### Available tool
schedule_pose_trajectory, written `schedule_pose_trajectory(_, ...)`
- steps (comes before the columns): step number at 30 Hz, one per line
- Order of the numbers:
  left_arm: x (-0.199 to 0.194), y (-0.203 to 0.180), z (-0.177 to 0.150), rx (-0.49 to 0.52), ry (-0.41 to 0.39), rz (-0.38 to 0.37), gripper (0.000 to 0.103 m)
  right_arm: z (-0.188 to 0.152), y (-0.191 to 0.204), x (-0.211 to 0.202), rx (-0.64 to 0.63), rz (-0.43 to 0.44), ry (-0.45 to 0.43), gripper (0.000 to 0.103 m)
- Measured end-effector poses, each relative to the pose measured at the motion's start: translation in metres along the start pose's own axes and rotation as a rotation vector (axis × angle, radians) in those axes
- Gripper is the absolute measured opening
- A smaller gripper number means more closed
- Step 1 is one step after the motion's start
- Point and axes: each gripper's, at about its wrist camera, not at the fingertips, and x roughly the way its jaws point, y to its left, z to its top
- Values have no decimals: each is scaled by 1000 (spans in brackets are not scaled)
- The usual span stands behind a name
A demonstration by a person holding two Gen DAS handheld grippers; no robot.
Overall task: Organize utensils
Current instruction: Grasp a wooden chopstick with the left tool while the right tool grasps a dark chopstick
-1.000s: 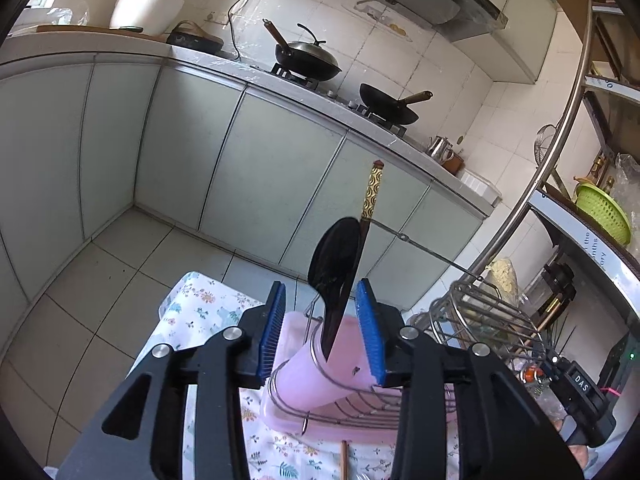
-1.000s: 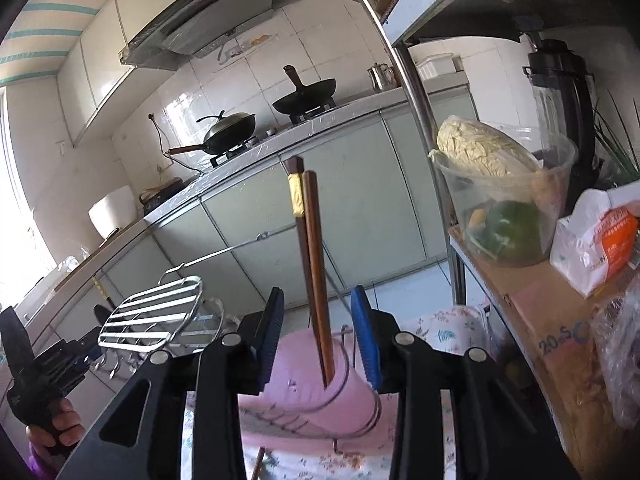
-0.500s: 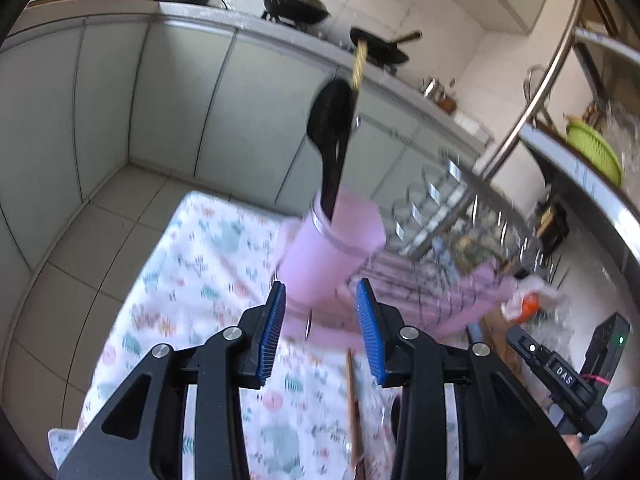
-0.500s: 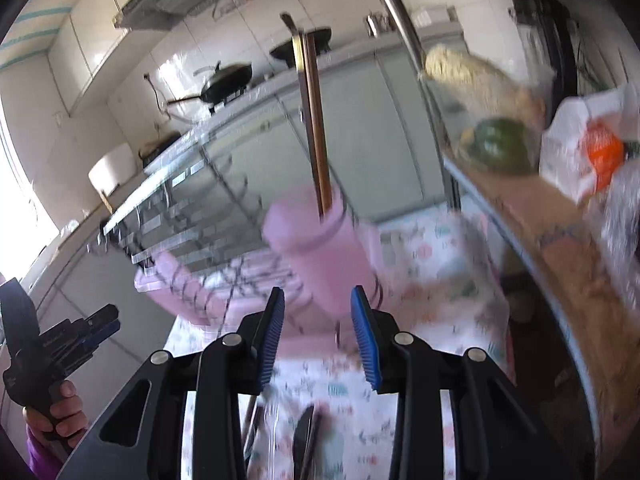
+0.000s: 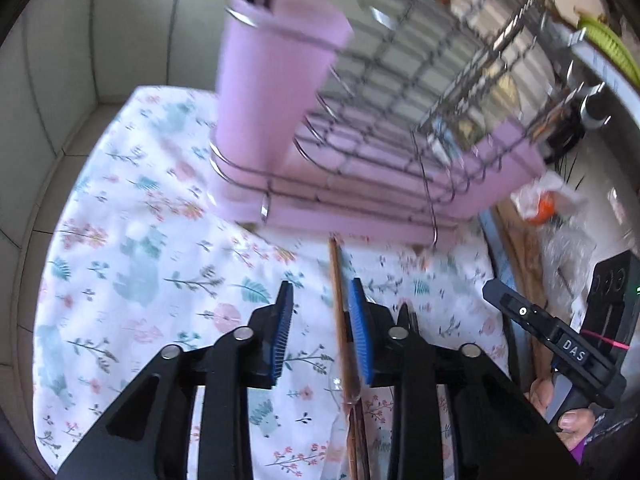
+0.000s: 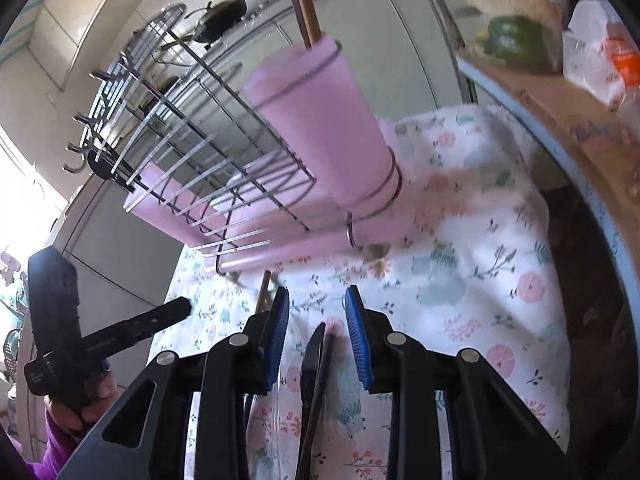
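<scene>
"DAS" reads on the right gripper (image 5: 575,356), jaws closing over a dark utensil (image 6: 316,364); left gripper (image 5: 320,320) closing around blurred chopsticks (image 5: 340,320), ends cut off.

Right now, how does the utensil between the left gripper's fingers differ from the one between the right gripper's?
The chopsticks in the closing left gripper are brown and slim; the black utensil in the closing right gripper is dark and flatter, with a pointed tip. Both lie on the floral tablecloth, untouched by either gripper's pads.
</scene>
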Motion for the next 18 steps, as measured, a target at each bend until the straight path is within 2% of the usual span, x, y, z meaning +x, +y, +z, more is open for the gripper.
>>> schedule_pose_trajectory(4,21,-9,5,6,68,5,24,-1,-8,4,26,15,28,28)
schedule_pose_trajectory(15,74,-24,13,32,195,115,24,-5,-17,13,67,42,83,28)
schedule_pose_trajectory(18,82,-21,12,13,206,132,16,-6,-16,15,65,43,93,28)
